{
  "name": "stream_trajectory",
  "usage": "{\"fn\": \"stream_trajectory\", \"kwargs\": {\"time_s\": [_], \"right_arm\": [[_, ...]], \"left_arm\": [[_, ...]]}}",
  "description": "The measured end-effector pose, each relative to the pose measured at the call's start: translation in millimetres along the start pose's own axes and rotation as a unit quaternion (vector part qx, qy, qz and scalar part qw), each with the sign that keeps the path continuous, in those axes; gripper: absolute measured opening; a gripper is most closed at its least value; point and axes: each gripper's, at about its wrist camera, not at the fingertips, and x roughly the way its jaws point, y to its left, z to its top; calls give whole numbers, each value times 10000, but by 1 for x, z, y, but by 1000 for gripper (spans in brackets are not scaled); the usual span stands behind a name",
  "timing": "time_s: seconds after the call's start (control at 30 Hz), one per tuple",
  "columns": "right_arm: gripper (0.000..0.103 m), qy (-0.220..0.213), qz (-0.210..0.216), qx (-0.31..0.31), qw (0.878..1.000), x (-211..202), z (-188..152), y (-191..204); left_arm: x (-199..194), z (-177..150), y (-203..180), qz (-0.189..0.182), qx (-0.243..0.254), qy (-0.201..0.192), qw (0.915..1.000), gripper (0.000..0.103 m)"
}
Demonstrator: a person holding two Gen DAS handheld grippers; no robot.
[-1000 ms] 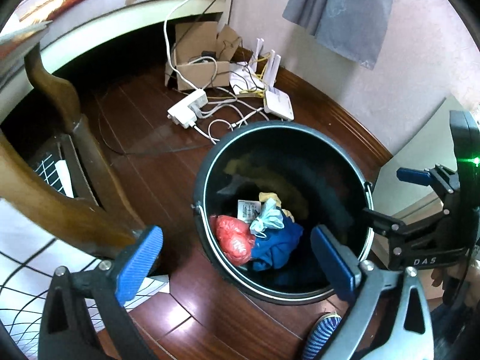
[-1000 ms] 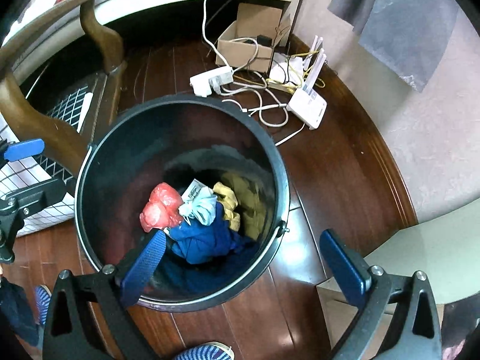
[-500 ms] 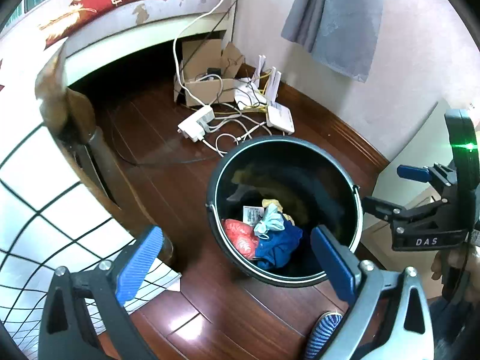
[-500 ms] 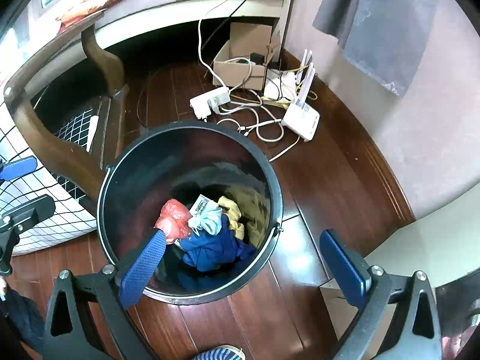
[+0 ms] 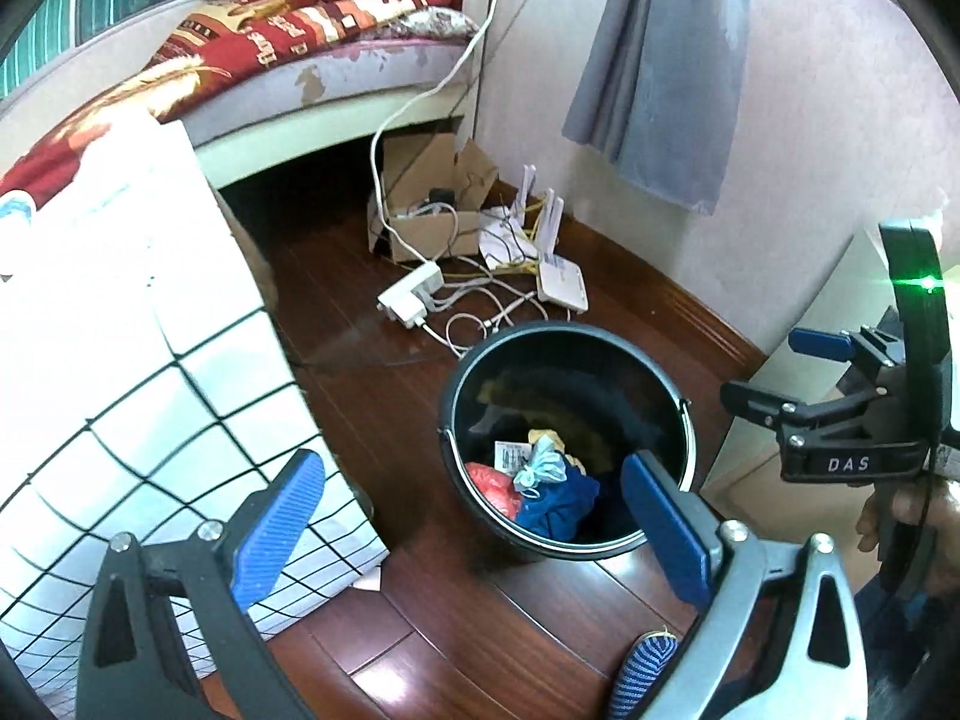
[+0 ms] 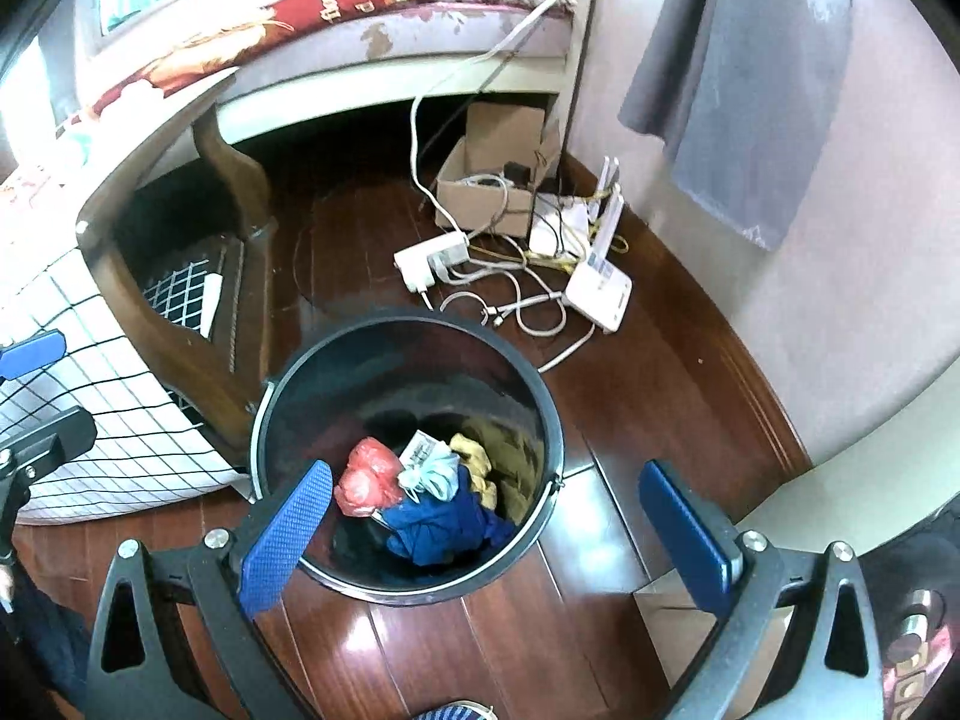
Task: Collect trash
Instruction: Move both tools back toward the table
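Note:
A black round trash bin (image 5: 654,372) (image 6: 282,420) stands on the dark wood floor. Inside lie a red bag (image 5: 495,483) (image 6: 369,477), a blue cloth (image 5: 558,504) (image 6: 441,525), a pale knotted bag (image 5: 540,468) (image 6: 432,474), a printed paper slip and yellow scraps. My left gripper (image 5: 474,522) is open and empty, high above the floor left of the bin. My right gripper (image 6: 486,528) is open and empty above the bin's near rim; it also shows at the right of the left wrist view (image 5: 774,378).
A table with a white grid-pattern cloth (image 5: 120,396) (image 6: 78,420) and a wooden leg (image 6: 180,354) stands left of the bin. A cardboard box (image 5: 432,210), power strip (image 5: 411,294), white router (image 5: 561,285) and cables lie by the wall. A bed (image 5: 288,60) is behind.
Both grippers have risen and drawn back from the bin, so it looks smaller and lower. The table cloth and bed have come into view. Both stay open.

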Motion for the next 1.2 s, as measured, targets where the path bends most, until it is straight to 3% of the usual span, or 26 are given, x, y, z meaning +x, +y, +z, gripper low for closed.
{"fn": "stream_trajectory", "kwargs": {"time_s": [0.43,0.67,0.97,1.1,1.2], "right_arm": [[103,-581,153,-308,9977,-48,16,45],[103,-876,355,-454,9945,-62,32,71],[103,-1344,896,-781,9838,-74,61,134],[103,-1555,1296,-923,9750,-78,75,171],[103,-1447,1652,-1054,9699,-74,87,198]], "left_arm": [[-54,5,14,52,-108,-531,9985,100],[-82,5,32,317,-207,-825,9959,100],[-117,-5,100,894,-697,-1076,9877,100],[-132,-16,138,1236,-1017,-1173,9801,100],[-142,-24,166,1529,-1225,-1194,9733,100]]}}
